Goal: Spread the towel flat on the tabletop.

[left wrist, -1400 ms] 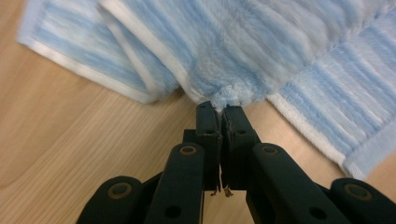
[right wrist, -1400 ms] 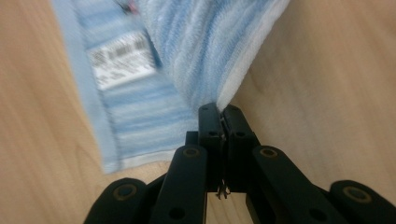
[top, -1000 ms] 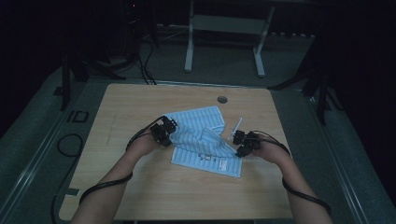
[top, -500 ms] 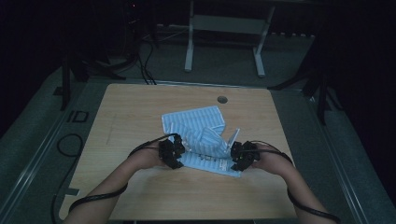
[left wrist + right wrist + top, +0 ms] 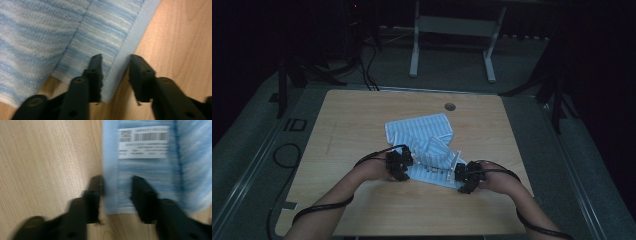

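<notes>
Both forearms reaching low over the wooden table (image 5: 362, 125), left gripper (image 5: 400, 165) and right gripper (image 5: 463, 178) each with jaws just closing, parted astride a near corner of the striped blue towel (image 5: 422, 135), unclamped, dark room beyond.

Layout, seen from the high view. The towel (image 5: 427, 145) lies on the worktop (image 5: 362, 125), slightly right of centre and toward the near edge, its near part folded over itself. A round cable hole (image 5: 450, 106) sits in the worktop behind the towel, near the far edge. The left claw (image 5: 400, 165) stands at the towel's near-left corner, the right claw (image 5: 463, 176) at its near-right corner, with the towel's near edge between them. In the left gripper view the towel's hem (image 5: 125, 52) runs between the jaws. In the right gripper view the towel's edge lies between the jaws, with a label (image 5: 143, 142) on the towel just beyond them. A table frame (image 5: 452, 30) stands on the floor (image 5: 562, 150) behind the worktop; a cable (image 5: 282, 155) lies on the floor to its left.
</notes>
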`<state>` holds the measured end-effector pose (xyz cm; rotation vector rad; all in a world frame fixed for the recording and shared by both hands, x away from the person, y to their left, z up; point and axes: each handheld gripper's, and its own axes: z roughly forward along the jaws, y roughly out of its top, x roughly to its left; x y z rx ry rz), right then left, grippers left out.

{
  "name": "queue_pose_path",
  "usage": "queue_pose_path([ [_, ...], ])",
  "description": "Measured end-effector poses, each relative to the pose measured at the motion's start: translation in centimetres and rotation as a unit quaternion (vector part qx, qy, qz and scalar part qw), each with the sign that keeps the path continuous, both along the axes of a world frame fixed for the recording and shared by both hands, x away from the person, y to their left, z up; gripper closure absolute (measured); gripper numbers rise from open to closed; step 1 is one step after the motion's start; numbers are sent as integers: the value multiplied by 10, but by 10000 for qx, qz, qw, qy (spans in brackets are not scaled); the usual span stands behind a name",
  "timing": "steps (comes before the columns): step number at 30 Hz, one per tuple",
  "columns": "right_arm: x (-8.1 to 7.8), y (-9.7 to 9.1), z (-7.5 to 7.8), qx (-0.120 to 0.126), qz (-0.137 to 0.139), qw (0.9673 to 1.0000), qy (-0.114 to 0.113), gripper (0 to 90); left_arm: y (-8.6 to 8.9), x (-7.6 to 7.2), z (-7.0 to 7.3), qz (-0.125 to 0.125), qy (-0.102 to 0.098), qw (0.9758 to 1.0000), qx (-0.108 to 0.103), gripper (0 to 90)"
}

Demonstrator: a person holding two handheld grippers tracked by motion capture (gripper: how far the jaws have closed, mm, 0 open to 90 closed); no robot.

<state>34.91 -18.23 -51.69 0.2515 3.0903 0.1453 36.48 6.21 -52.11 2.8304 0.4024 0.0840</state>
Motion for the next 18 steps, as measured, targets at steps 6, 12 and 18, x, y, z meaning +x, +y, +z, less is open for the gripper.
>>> queue_pose_path([
  [6, 2, 0, 1, -58, 10, 10000, -7, 841, -3, -1, 1, 44, 25, 10000, 41, 848],
  [12, 1, -3, 9, 51, 7, 10000, -29, 845, 1, -6, 14, 151, 38, 9999, -73, 857],
  [18, -8, -7, 33, 291, 15, 9994, -187, 844, 9, -30, 43, 211, -24, 9995, -223, 855],
])
